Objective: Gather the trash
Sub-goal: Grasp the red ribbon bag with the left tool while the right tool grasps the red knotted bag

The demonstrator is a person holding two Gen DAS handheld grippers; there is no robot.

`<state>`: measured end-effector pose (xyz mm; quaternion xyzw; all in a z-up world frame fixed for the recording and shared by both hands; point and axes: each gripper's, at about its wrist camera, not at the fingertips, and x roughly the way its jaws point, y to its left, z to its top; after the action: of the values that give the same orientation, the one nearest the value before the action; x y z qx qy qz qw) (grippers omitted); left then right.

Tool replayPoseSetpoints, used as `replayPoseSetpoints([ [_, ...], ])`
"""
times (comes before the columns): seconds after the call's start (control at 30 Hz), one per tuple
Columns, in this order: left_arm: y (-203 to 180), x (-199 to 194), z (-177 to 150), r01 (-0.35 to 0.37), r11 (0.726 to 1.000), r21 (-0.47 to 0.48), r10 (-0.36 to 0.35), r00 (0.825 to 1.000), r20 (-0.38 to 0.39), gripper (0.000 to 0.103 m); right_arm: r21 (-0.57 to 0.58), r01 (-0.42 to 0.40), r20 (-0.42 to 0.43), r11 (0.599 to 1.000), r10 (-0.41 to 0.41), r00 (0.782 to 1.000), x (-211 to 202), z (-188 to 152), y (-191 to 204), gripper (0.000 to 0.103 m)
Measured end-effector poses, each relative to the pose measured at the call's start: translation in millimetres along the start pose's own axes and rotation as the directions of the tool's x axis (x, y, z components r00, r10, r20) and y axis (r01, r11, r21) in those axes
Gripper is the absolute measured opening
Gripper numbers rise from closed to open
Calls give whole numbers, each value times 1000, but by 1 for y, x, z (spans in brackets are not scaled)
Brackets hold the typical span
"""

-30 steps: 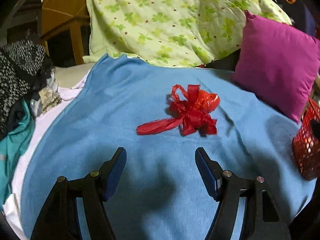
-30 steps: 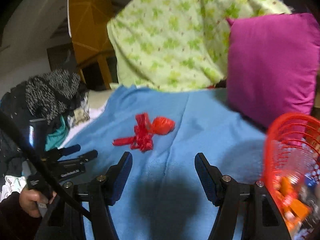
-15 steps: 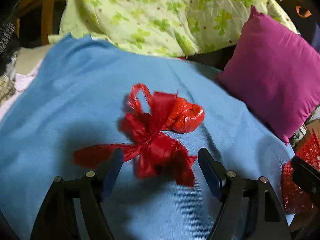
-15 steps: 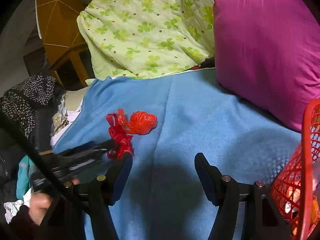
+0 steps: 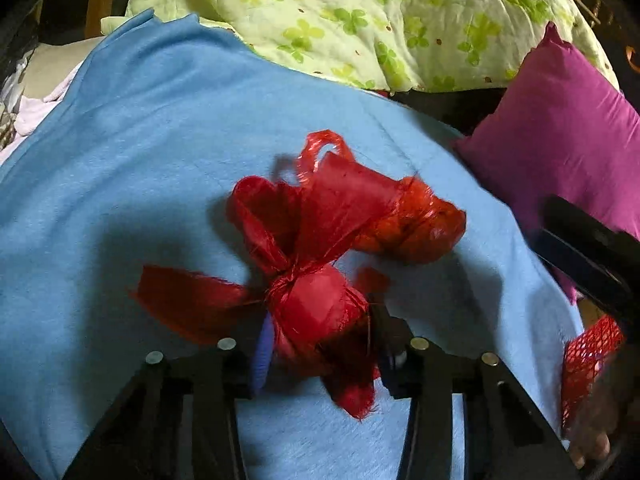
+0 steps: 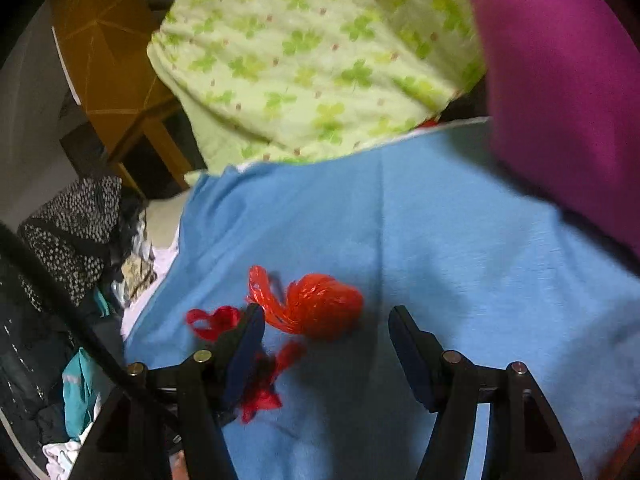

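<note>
1. Left wrist view: left gripper (image 5: pixel 320 344) is clamped on the red plastic bag (image 5: pixel 340 240). Both blue pads press the knotted bunch of the bag from either side; the jaws stand narrow with the plastic squeezed between them.
2. Same view: the rest of the bag spreads out ahead of the jaws. A filled orange-red lump sits to the right, a handle loop sticks up at the top, and a loose strip trails left. All of it lies on the blue blanket (image 5: pixel 120 160).
3. Same view: green clover-print quilt (image 5: pixel 360 20) is bunched at the far edge of the blanket. Magenta pillow (image 5: pixel 560 120) sits at the right.
4. Same view: a bit of red mesh basket (image 5: pixel 588 356) shows at the lower right edge, partly behind a dark, blurred bar. Can't tell what that bar is.
5. Right wrist view: right gripper (image 6: pixel 326 340) stands at a middling width with nothing between the pads. The bag's filled lump (image 6: pixel 320 308) lies on the blanket just ahead of the gap, nearer its left finger.
6. Same view: red shreds of the bag show around and behind that left finger. A black piece of the other gripper seems to sit there too, but it's blurred.
7. Same view: blanket (image 6: pixel 440 240) fills the centre. A clothes pile (image 6: pixel 72 232) sits off its left edge, and a wooden table (image 6: pixel 120 60) stands behind it.
</note>
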<state>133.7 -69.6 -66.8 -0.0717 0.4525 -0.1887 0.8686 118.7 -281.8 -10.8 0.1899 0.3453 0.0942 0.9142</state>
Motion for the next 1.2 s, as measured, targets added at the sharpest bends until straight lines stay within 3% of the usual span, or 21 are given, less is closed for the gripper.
replayPoseSetpoints([
  [0.23, 10, -30, -8, -59, 996, 60, 59, 998, -6, 44, -41, 25, -47, 999, -27, 999, 51, 12, 6, 68],
  [0.47, 21, -50, -15, -120, 989, 91, 120, 993, 6, 44, -84, 8, -168, 996, -22, 985, 89, 6, 7, 67],
  [0.53, 25, -52, -14, -130, 988, 80, 130, 991, 11, 44, -102, 14, -191, 995, -34, 981, 93, -2, 10, 54],
  [0.63, 31, -54, -12, -142, 988, 61, 141, 990, 17, 44, -145, 32, -192, 989, -60, 980, 90, -10, 18, 47],
  [0.77, 35, -59, -13, -160, 986, 51, 159, 987, 32, 44, -148, 44, -162, 988, -68, 984, 70, -15, 26, 46],
  [0.97, 25, -81, -19, -171, 982, 75, 164, 983, 87, 44, -146, 62, -71, 987, -73, 995, 7, -19, 35, 46],
  [1.2, -3, -126, -37, -176, 977, 124, 152, 972, 182, 44, -145, 87, 113, 986, -70, 991, -94, -43, 41, 46],
])
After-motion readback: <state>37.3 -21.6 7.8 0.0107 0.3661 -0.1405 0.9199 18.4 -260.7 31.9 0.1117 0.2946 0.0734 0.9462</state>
